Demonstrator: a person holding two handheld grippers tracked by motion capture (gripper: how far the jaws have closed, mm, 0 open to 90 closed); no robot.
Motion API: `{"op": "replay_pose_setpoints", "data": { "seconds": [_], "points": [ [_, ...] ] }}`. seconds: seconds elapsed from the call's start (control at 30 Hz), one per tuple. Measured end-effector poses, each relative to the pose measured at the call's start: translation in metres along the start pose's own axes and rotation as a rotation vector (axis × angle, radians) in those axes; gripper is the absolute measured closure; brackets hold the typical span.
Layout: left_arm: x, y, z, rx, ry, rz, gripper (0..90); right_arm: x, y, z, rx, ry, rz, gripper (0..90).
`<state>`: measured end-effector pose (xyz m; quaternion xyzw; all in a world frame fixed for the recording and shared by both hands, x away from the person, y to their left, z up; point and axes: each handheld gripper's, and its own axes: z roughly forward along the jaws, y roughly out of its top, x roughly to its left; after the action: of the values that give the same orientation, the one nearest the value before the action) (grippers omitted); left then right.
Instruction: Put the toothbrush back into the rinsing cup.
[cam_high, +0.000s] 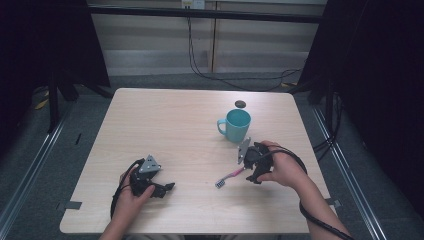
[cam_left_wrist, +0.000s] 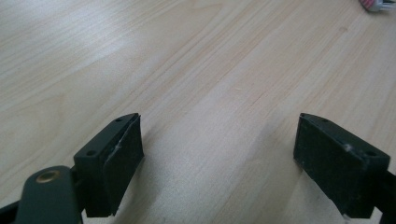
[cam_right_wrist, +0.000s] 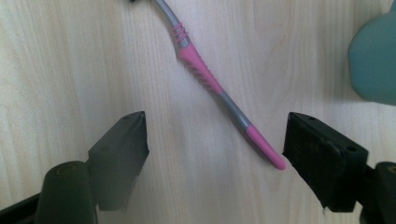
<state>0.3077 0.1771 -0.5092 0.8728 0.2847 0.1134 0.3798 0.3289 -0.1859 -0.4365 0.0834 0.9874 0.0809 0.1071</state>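
My right gripper (cam_right_wrist: 215, 140) hangs over the toothbrush (cam_right_wrist: 219, 88) with its jaws spread wide and nothing between the pads yet. The handle's tail end lies just beside the pad at the right of the right gripper view, close enough that I cannot tell whether it touches. That is my first worry: the brush runs slantwise across the gap, so if I close from here the pads would likely meet only the thin pink tip, and it could pivot or squirt out sideways along the table (cam_right_wrist: 60, 60). The handle is slim, curved, smooth grey plastic with pink ribbed rubber grips, lying flat on the wood, so the pads may also scrape the tabletop before they get under it. The second risk is the cup (cam_high: 236, 125), which stands just beyond my right hand; a careless swing of the brush or gripper could knock it. It looks like glossy teal ceramic, round with a small handle, upright and apparently empty.

My left gripper (cam_left_wrist: 217, 154) rests low near the table's front edge, jaws also apart and empty, well away from the brush. The table is pale, fine-grained laminate, matte with soft glare.
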Motion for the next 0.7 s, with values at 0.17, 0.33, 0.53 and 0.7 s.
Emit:
{"op": "replay_pose_setpoints", "data": {
  "seconds": [0.17, 0.33, 0.53, 0.7],
  "points": [
    [0.0, 0.0, 0.0, 0.0, 0.0, 0.0, 15.4, 0.0, 0.009, 0.0, -0.009, 0.005, -0.013, 22.1],
    [0.0, 0.0, 0.0, 0.001, -0.001, 0.001, 15.4, -0.001, 0.018, 0.003, -0.006, 0.012, -0.05, 22.8],
    [0.0, 0.0, 0.0, 0.001, -0.001, 0.001, 15.4, -0.002, 0.023, 0.007, 0.0, 0.022, -0.068, 24.5],
    [0.0, 0.0, 0.0, 0.001, -0.001, 0.001, 15.3, -0.002, 0.027, 0.007, -0.008, 0.031, -0.078, 26.7]
  ]
}}
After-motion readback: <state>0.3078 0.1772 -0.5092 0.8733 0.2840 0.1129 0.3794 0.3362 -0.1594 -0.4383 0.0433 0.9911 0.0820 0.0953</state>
